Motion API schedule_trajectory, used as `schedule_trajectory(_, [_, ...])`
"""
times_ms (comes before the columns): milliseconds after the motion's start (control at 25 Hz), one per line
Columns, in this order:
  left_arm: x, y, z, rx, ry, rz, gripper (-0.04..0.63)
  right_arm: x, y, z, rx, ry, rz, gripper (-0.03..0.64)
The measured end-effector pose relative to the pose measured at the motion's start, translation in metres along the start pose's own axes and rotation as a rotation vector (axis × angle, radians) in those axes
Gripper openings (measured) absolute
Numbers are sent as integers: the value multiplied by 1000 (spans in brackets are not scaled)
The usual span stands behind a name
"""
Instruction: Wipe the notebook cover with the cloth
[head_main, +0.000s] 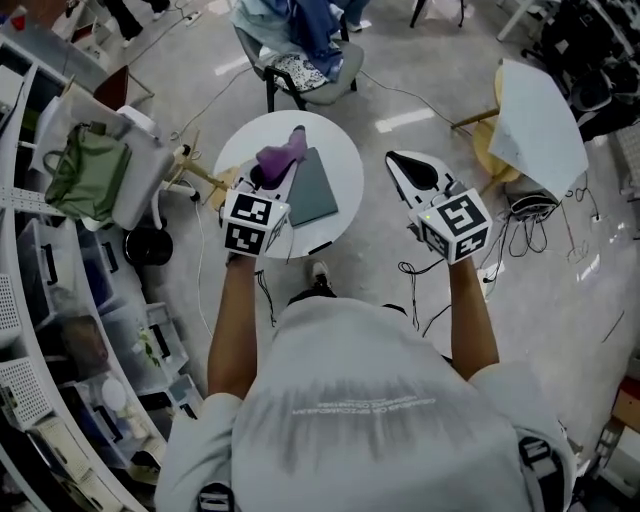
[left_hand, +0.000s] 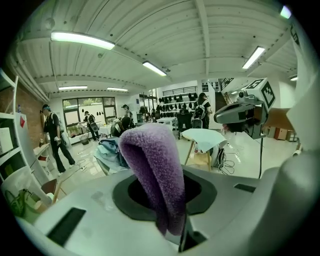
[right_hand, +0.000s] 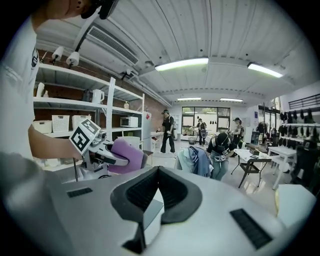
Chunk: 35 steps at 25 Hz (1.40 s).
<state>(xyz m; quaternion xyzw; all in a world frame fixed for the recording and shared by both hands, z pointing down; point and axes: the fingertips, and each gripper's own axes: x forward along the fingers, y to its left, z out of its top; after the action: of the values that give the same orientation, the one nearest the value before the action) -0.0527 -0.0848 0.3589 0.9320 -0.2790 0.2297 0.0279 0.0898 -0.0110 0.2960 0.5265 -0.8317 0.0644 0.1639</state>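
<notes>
Two grippers show in the head view, one in each hand of the person. The left gripper (head_main: 278, 175) reaches over the round white table (head_main: 345, 160) and carries the purple cloth (head_main: 283, 150) at its tip. The dark notebook (head_main: 313, 188) lies flat on this table, just beside the cloth on its right side, with the cover up. Whether the cloth touches the cover, I cannot tell from above. The right gripper (head_main: 400, 162) hangs over the floor, well apart from the table.

In the left gripper view, the jaws are pressed together on the lower end of the cloth, and a thick fold stands up free from them. This camera looks across the room and at the ceiling, not at the table, so I judge that the cloth is not yet on the cover.

In the right gripper view, the dark pads meet and nothing is between them, so this tool is closed and empty. It looks sideways at the other gripper and the cloth.

The wiping seems about to begin. To do it well, the left gripper should tip downward so that the free fold lies broad on the cover, not only its edge. Long, light strokes from one side to the other are better than hard ones, because the notebook may slide on the smooth table. The right gripper could press one corner to hold it.
</notes>
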Motion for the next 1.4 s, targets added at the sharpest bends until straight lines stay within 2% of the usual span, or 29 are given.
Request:
schedule_trajectory(200, [23,17,-12,-20,33,-29,81,23,-17,-8,41,26,-20,0])
schedule_trajectory(400, [50,29,-21,-49,74,-9,81,40,-41,-16,57,49,4,0])
schedule_trajectory(520, [71,33,-24,-55,97,25,80,53,-62,-28,60,87,56,0])
schedule_trajectory(640, [87,39,-28,-56,130,104,78,67,-81,-38,41,112,133,0])
schedule_trajectory(760, [98,45,-37,-113,180,187,78,81,-90,-49,43,140,243,0])
schedule_trajectory(880, [116,47,-46,-169,215,212,77,95,-107,-59,43,158,279,0])
schedule_trajectory(1120, [155,52,-79,-197,283,220,75,127,-127,-88,32,219,304,2])
schedule_trajectory(1400, [210,55,-138,-228,394,198,77,146,-130,-126,48,270,306,2])
